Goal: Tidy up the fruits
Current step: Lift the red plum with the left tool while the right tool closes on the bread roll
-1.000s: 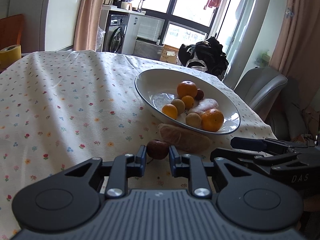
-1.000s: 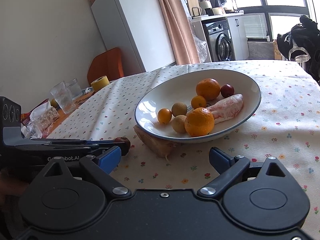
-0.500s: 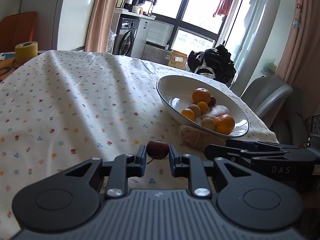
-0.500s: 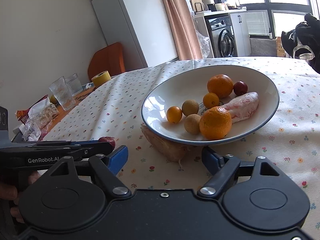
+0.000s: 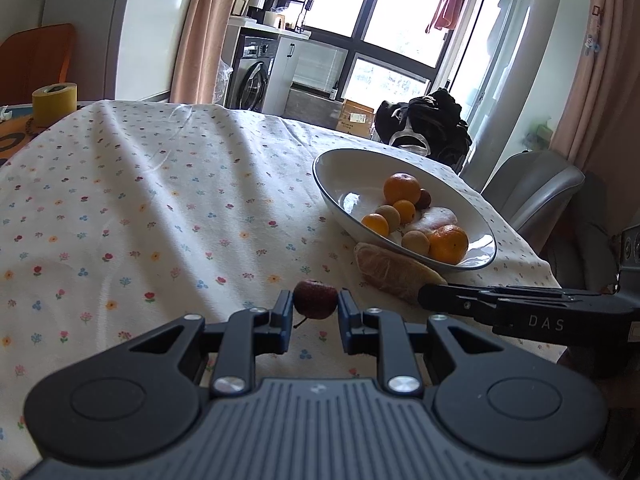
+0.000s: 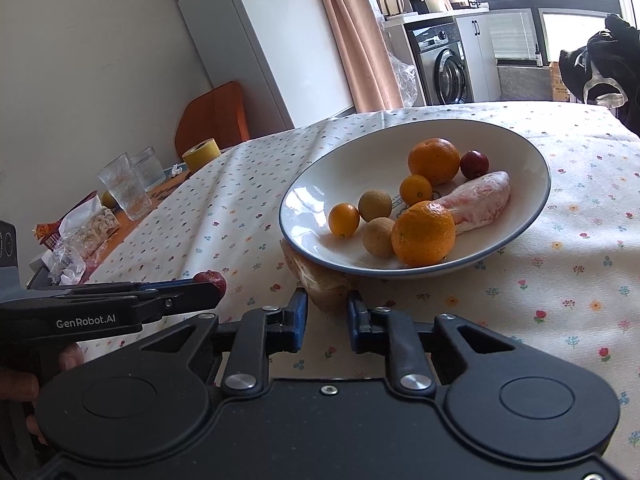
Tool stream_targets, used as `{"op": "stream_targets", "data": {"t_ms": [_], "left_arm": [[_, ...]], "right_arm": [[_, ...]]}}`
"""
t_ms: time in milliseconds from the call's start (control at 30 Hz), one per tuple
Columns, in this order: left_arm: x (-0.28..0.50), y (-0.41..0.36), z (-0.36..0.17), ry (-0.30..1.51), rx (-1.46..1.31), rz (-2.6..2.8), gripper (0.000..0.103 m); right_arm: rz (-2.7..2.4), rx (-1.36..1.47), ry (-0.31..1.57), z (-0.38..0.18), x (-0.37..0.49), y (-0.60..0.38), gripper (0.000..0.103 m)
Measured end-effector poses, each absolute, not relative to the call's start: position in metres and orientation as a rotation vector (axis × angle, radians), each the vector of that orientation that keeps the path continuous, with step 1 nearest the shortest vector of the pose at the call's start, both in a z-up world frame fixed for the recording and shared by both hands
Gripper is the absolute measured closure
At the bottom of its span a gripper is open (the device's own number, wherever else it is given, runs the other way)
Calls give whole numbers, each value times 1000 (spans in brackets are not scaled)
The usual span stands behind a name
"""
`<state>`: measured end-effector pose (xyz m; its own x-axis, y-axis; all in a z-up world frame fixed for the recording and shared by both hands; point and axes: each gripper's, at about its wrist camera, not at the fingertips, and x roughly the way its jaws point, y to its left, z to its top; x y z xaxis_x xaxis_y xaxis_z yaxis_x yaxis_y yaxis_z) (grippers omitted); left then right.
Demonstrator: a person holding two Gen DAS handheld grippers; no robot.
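The left hand-held gripper [image 5: 315, 311] holds a small dark-red fruit [image 5: 315, 298] between its pads, stem hanging below, raised over the flowered tablecloth [image 5: 160, 200] of the desk and well short of the white bowl [image 5: 404, 160]. That bowl already carries two oranges [image 6: 424, 233], small kumquat-like fruits, two round tan ones, another red fruit and a pinkish wrapped piece. The right hand-held gripper [image 6: 327, 314] has its jaws drawn narrow around the near end of a plastic-wrapped pale fruit piece [image 6: 326, 280] that lies on the cloth, tucked partly under the bowl's near rim; whether the pads truly bite on it cannot be told. To do this step well, I would carry the red fruit over the rim toward the bare left part of the bowl, lower it until almost touching, then open, since so round a thing is likely to roll. The wrapped piece looks soft and slippery, so it should be drawn out gently sideways, lest the bowl tip or shift with it.
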<state>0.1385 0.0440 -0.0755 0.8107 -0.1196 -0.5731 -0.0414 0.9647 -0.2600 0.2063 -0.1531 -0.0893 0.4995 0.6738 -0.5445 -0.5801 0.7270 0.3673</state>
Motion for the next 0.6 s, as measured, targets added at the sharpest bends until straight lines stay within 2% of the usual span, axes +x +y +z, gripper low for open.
{"op": "stream_targets", "data": {"t_ms": [167, 300, 400, 467, 600], "left_arm": [[135, 43, -75, 625, -264, -41, 81], [133, 44, -74, 623, -266, -35, 81], [132, 45, -75, 624, -269, -30, 81], [132, 45, -76, 626, -271, -29, 81], [132, 49, -78, 629, -280, -25, 81]], "right_arm": [[780, 129, 722, -87, 201, -149, 81], [766, 124, 727, -89, 203, -148, 71], [768, 111, 725, -90, 204, -146, 55], [761, 95, 720, -90, 205, -142, 40], [765, 81, 715, -91, 208, -136, 39]]}}
